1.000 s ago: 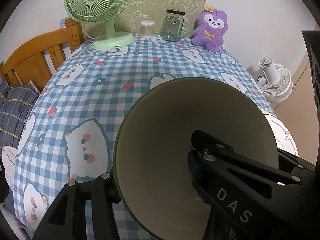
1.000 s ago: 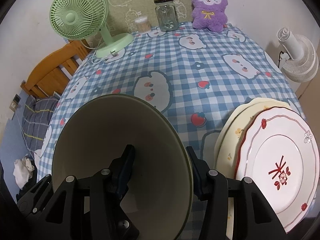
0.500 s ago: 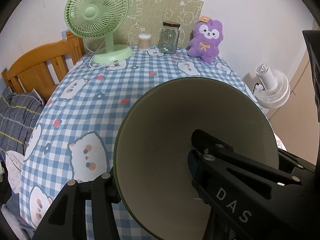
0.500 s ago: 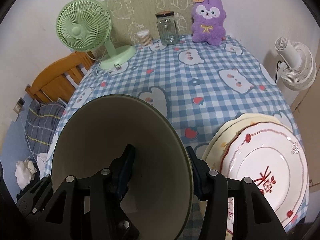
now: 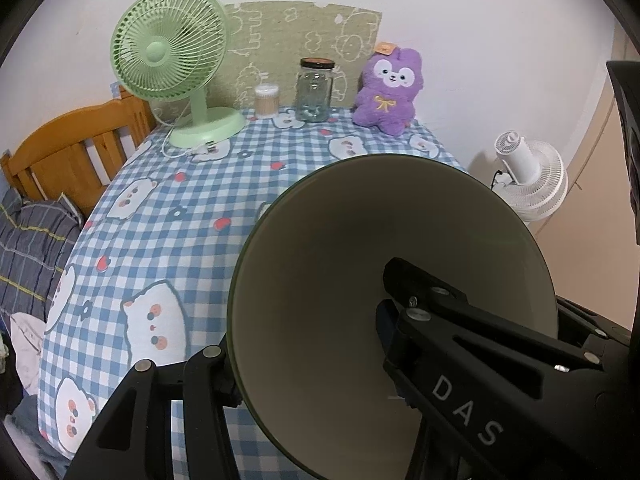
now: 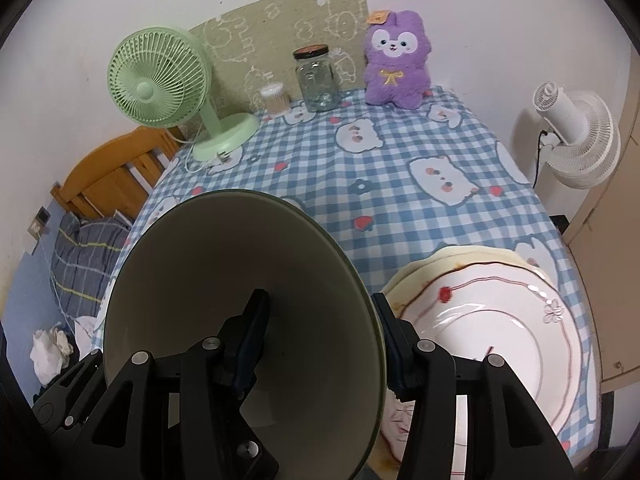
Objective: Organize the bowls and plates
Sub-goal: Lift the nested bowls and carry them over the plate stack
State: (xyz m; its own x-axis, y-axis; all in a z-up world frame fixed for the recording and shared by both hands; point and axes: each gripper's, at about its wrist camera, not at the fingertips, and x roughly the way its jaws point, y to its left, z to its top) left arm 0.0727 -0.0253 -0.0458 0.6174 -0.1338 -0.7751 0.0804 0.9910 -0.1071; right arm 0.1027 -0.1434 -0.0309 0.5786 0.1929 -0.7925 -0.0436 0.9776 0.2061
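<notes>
Covering the table, a blue checked cloth (image 6: pixel 360 168) carries a green fan (image 6: pixel 160 80), jar (image 6: pixel 316 80), purple plush (image 6: pixel 396 60) — both grippers (image 5: pixel 308 344) (image 6: pixel 320 332) pinch one olive bowl (image 6: pixel 248 320) beside stacked plates (image 6: pixel 492 312).

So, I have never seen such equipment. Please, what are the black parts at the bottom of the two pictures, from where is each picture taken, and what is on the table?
The black parts are hand-held grippers; a person carries one in each hand. Each has a camera looking forward along its two fingers, so one picture comes from the left gripper and one from the right gripper. Both clamp the rim of one green bowl, one finger inside and one outside. On the checked tablecloth stand a green fan, a glass jar, a small cotton swab box and a purple plush toy. The right view also shows stacked plates beside the bowl.
</notes>
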